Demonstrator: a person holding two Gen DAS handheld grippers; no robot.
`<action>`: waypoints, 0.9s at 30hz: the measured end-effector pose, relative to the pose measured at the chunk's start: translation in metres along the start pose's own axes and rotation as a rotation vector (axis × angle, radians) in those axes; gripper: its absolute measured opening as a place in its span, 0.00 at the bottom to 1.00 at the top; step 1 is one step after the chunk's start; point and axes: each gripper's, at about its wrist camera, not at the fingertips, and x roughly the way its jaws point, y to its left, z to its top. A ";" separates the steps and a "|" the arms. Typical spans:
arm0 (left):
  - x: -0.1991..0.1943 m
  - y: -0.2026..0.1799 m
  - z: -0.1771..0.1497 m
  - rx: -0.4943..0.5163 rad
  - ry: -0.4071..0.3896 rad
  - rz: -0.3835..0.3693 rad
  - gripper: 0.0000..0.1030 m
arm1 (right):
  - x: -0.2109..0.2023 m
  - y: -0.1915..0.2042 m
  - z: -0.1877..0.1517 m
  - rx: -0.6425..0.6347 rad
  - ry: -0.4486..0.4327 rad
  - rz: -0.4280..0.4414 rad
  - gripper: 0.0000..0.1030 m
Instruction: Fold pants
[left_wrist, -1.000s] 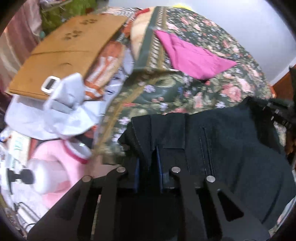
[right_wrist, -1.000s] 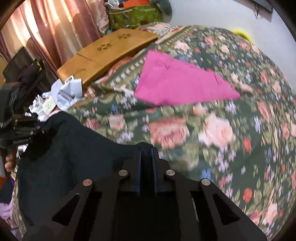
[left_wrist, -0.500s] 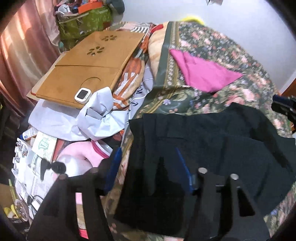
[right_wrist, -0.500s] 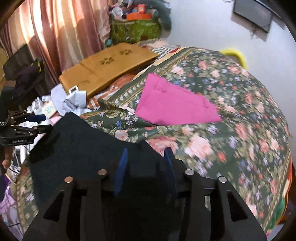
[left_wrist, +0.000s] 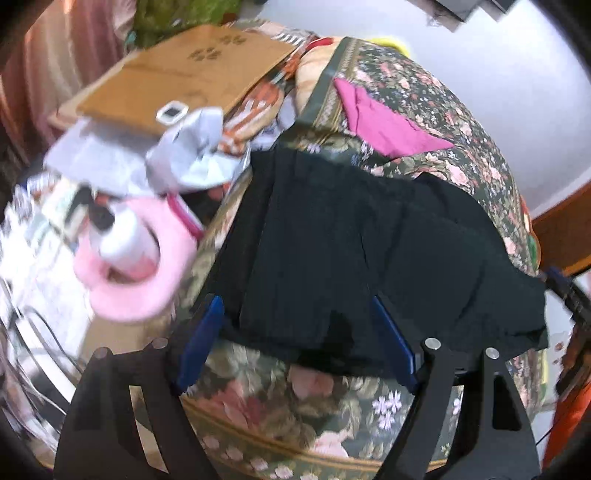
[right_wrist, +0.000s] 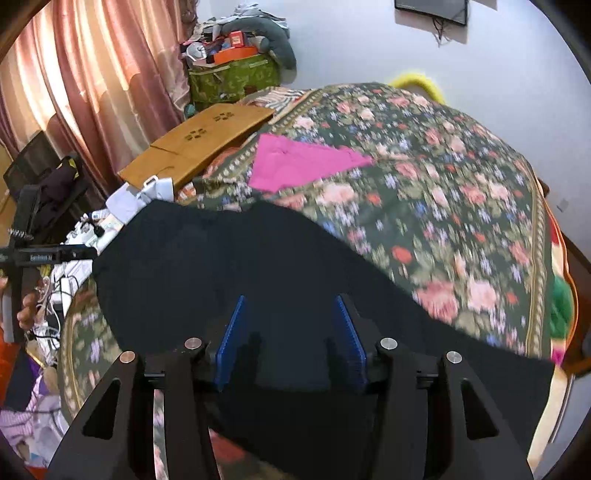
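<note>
Dark pants (left_wrist: 362, 251) lie spread on the floral bedspread (left_wrist: 461, 147); they also fill the lower middle of the right wrist view (right_wrist: 258, 266). My left gripper (left_wrist: 295, 339) is open, its blue pads on either side of the near edge of the pants, holding nothing. My right gripper (right_wrist: 291, 332) is open just above the pants, empty. The left gripper shows at the left edge of the right wrist view (right_wrist: 48, 254).
A folded magenta garment (right_wrist: 299, 162) lies farther back on the bed. A wooden lap desk (right_wrist: 199, 147), grey cloth (left_wrist: 184, 147) and a pink plush toy (left_wrist: 136, 258) sit beside the bed's left edge. Curtains (right_wrist: 74, 92) and a green bag (right_wrist: 236, 77) stand behind.
Both grippers went from shut on the pants to open. The pants dropped flat onto the bedspread, and both grippers pulled back and up from them.
</note>
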 end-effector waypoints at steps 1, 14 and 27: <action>0.000 0.001 -0.004 -0.015 0.009 -0.007 0.79 | 0.000 -0.002 -0.007 0.008 0.005 -0.005 0.45; 0.030 -0.004 -0.012 -0.190 0.123 -0.187 0.78 | 0.008 -0.035 -0.061 0.100 0.043 0.002 0.46; 0.004 -0.018 0.000 -0.113 -0.043 0.032 0.10 | 0.010 -0.041 -0.070 0.152 0.036 0.045 0.51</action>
